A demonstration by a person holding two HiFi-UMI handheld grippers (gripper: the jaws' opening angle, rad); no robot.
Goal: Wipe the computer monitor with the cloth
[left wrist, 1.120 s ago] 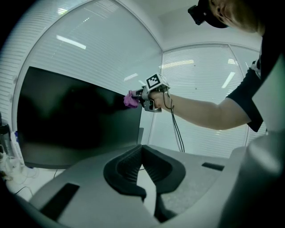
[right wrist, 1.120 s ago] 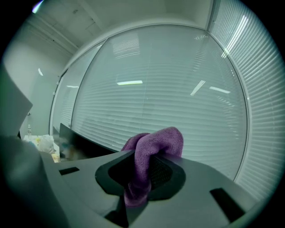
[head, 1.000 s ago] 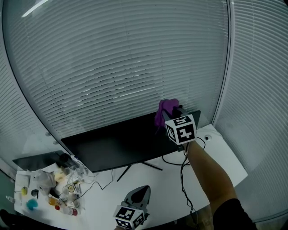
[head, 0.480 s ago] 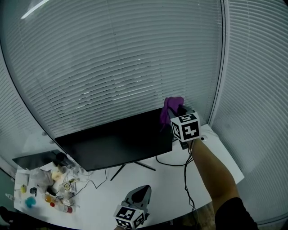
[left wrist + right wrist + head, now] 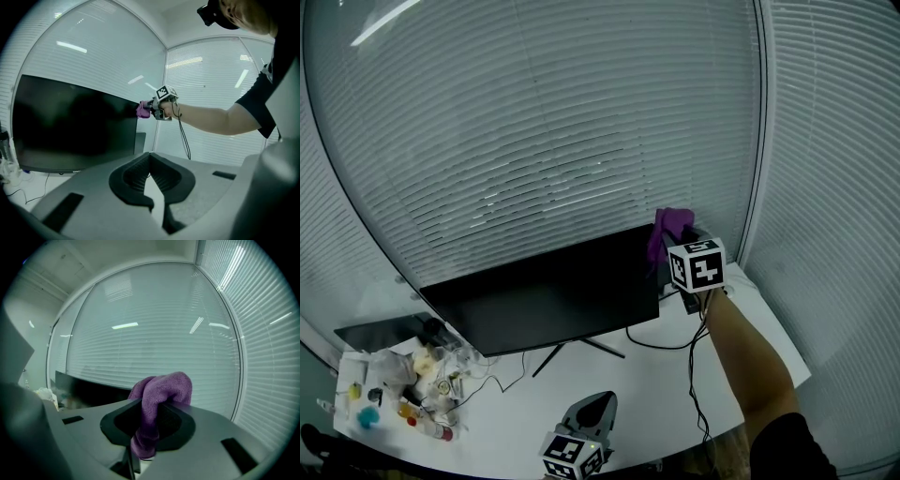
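My right hand-held gripper, clamped on the cloth, has slid right to the monitor's top corner, so this stroke looks finished. My left hand-held gripper hangs clenched and empty over the bench.

A bunched purple cloth sits at the top right corner of the dark, upright monitor.

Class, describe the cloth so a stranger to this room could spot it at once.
Find the wide black monitor on the white desk. By its upper right corner, the right tongs grip a crumpled cloth, the only purple thing there.
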